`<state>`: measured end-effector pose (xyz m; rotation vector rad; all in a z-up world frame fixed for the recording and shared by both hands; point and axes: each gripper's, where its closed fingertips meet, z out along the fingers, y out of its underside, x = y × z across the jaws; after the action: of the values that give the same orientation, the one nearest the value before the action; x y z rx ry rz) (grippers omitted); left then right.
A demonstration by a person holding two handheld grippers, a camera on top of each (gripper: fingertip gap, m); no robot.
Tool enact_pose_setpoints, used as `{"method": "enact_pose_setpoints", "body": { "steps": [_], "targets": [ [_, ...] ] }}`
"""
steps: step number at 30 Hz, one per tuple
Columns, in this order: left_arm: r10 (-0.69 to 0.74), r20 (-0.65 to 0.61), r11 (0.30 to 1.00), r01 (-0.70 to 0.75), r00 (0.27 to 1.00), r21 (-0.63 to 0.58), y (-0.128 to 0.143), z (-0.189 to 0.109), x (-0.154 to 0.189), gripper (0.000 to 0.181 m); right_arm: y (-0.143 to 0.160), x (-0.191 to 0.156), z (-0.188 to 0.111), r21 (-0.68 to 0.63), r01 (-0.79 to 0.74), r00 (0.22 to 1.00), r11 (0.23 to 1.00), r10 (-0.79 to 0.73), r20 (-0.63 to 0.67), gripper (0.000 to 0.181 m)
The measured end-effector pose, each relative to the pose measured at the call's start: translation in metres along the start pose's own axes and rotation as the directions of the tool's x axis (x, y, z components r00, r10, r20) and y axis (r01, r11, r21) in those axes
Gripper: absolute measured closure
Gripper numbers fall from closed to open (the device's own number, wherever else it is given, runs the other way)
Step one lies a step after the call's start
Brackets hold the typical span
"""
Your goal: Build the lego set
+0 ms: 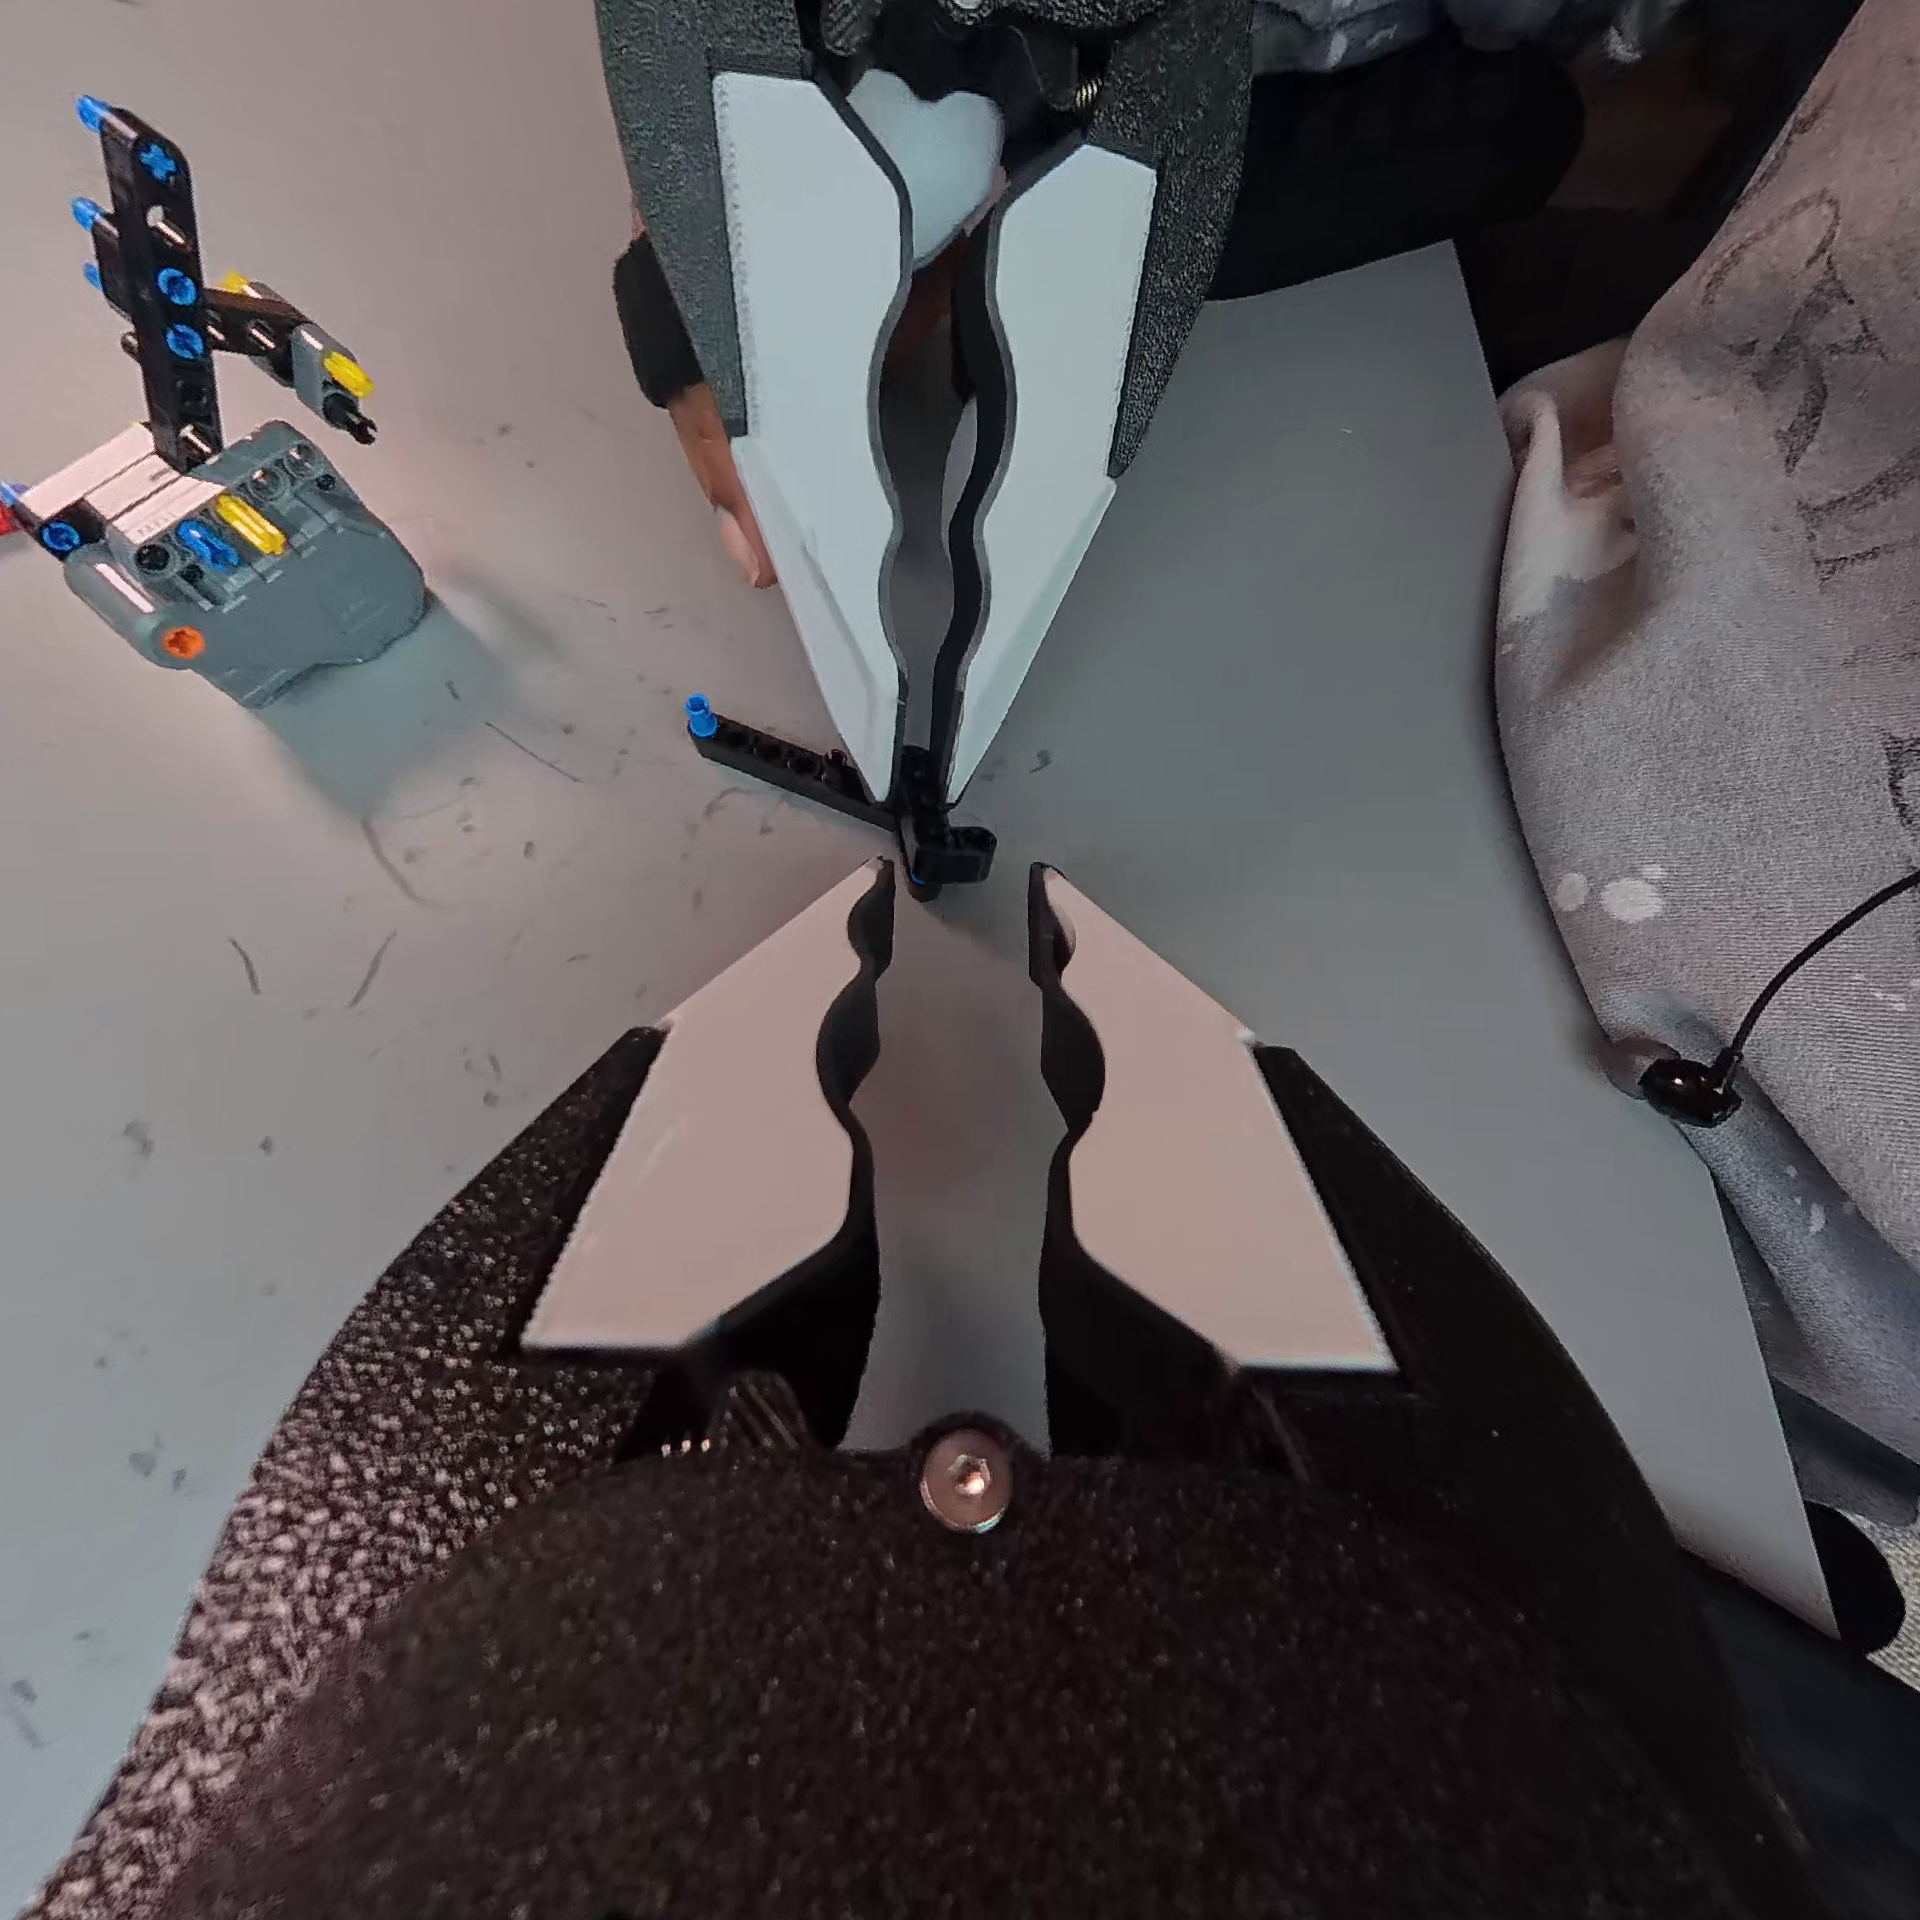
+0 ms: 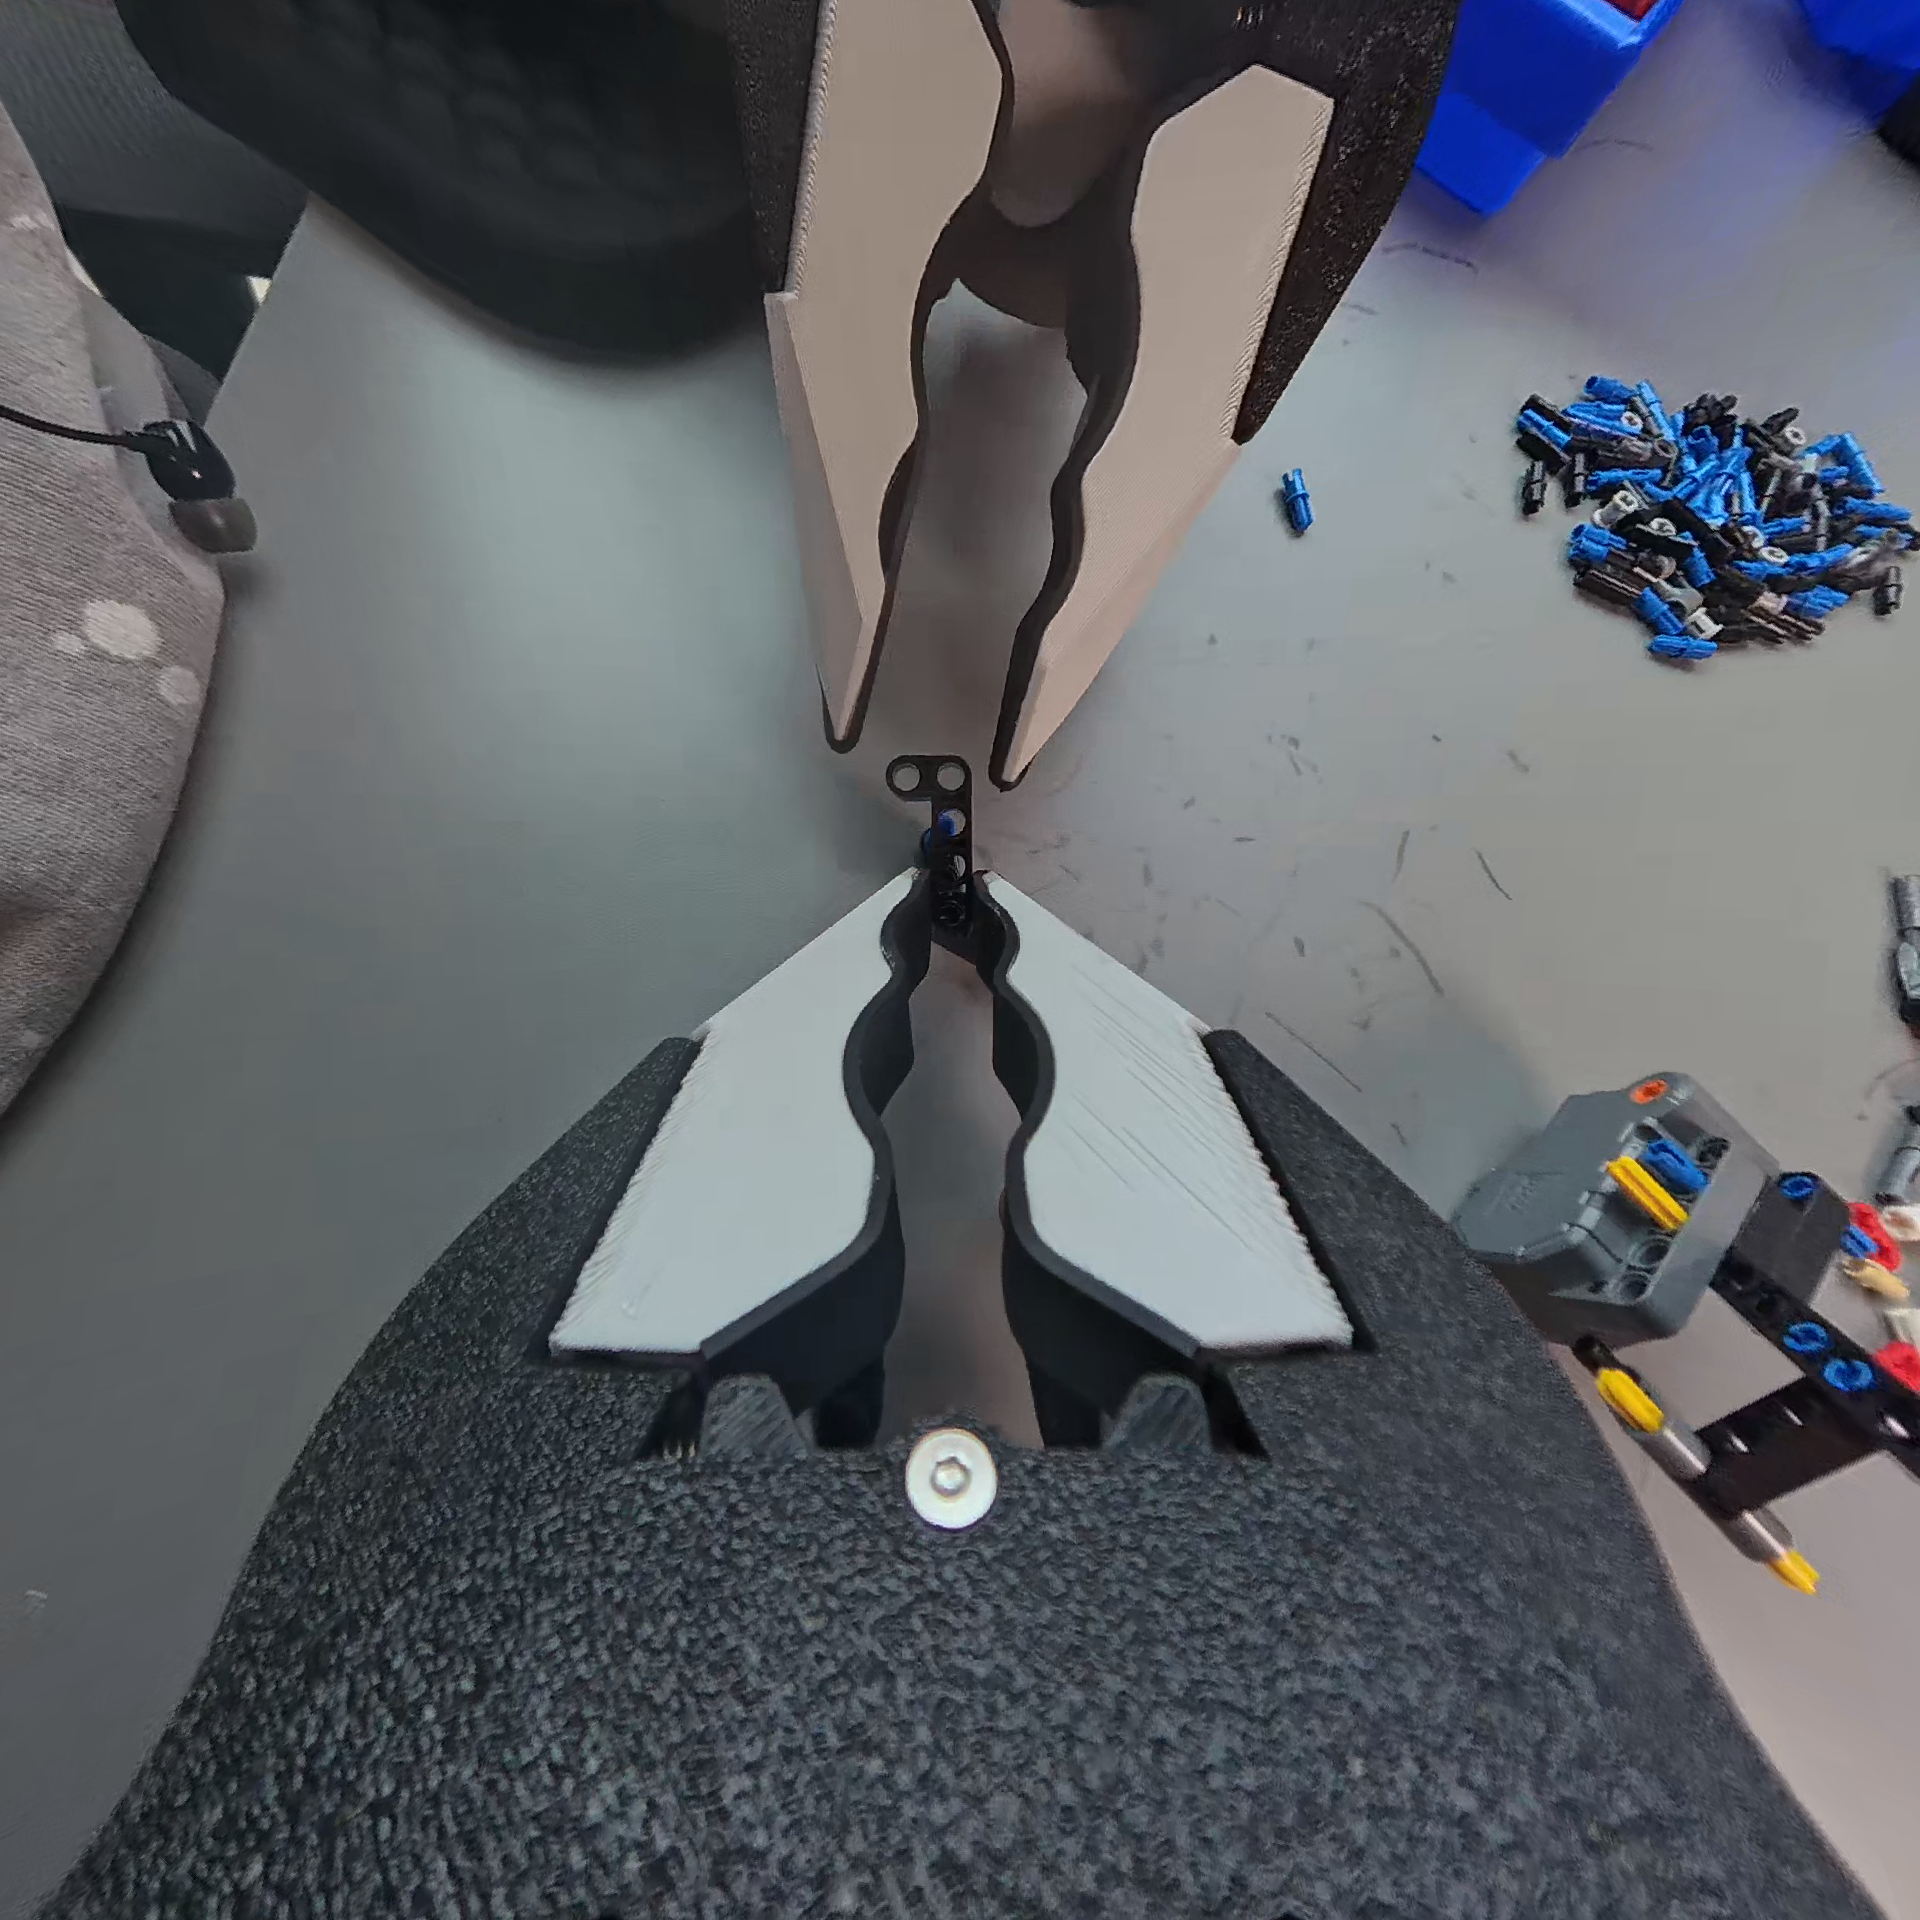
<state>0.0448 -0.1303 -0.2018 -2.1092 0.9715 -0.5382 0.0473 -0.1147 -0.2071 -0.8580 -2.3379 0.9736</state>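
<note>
Left wrist view, read from left to right: a half-built model of a grey plastic motor block with black studless beams and blue and yellow pins [image 1: 223, 488] stands on the pale grey, scuffed tabletop [image 1: 312, 1039], well to the left of the black L-shaped lego beam [image 1: 940, 826] that serves here as the landmark. It seems parked there so the working space stays free. A long black beam tipped with a blue pin [image 1: 774, 743] runs off to the left of the L-shaped beam and looks joined to it, though the joint is too small to make out. The right gripper [image 1: 920, 779] comes in from the far side, its fingers closed on the upper end of the L-shaped beam, probably to hold it steady just above the tabletop. The left gripper [image 1: 961, 868] sits just on the near side of the beam, fingers parted and holding nothing, lined up with the beam's free end as if ready to take or press it. A grey patterned garment [image 1: 1714, 727] lies to the right.

In the right wrist view the same beam shows pinched at the right gripper's fingertips [image 2: 948, 883], its short leg pointing at the open left gripper [image 2: 920, 758]. To the right of the beam lie a single blue pin [image 2: 1296, 501] and, farther right, a heap of blue and black connector pins [image 2: 1714, 520], kept within reach as stock.
</note>
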Motion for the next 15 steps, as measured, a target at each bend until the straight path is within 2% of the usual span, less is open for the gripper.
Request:
{"method": "enact_pose_setpoints", "body": {
  "steps": [1,15],
  "targets": [
    [0.009,0.005,1.000,-0.009,1.000,-0.004,0.0000,0.0013,0.0006,0.156,0.0003,-0.0001,0.0010,-0.017,0.007,1.000,1.000,-0.007,0.010,0.174],
    [0.002,0.018,1.000,-0.002,1.000,-0.002,-0.0012,0.0055,-0.0007,0.167,0.0053,-0.0015,0.0030,-0.145,0.051,0.996,0.988,-0.040,0.076,0.174]
  ]
}}
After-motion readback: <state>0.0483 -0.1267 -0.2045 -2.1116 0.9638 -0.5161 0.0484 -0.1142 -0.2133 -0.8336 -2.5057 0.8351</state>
